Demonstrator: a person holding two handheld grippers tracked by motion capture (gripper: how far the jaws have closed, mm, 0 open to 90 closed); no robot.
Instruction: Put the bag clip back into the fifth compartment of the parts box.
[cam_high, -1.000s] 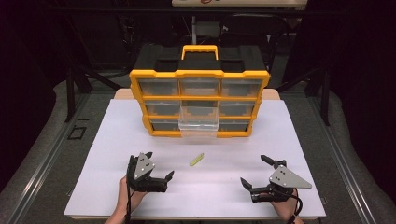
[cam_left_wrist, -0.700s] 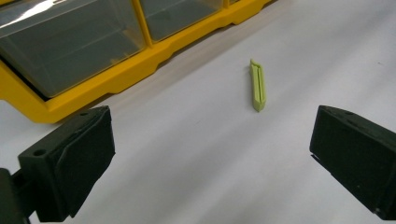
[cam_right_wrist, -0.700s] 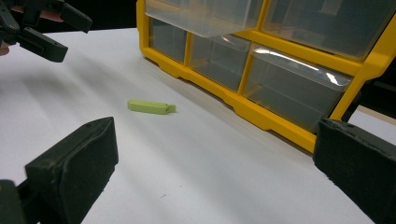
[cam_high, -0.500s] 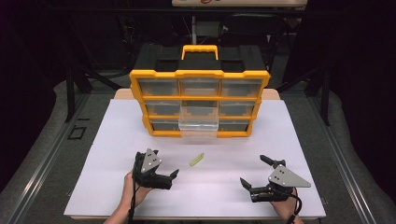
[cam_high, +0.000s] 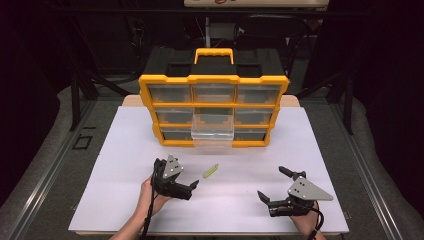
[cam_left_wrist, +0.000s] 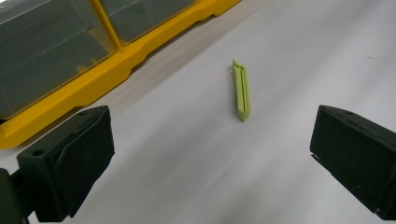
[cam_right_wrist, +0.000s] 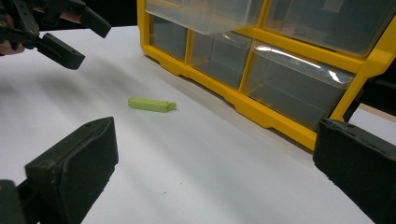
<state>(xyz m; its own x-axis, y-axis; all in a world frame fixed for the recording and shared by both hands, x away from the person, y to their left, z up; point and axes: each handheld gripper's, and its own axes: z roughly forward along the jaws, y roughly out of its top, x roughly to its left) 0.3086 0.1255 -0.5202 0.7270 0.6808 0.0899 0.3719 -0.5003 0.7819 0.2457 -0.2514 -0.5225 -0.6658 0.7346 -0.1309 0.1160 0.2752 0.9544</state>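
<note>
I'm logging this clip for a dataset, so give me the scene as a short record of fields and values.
surface: white board
item in play: small green clip, lying flat on the board, untouched
left gripper: open, fingers aimed at the clip, close to it
right gripper: open, holding nothing, farther from the clip
storage: yellow drawer organizer behind the clip
drawer state: one clear drawer, middle column, pulled out

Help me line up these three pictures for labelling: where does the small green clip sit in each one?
High view: the green clip lies on the white table, just right of the left gripper.
Left gripper view: the clip lies upper centre, ahead of the open jaws.
Right gripper view: the clip lies left of centre.
Shared landmark: the yellow organiser behind it.
</note>
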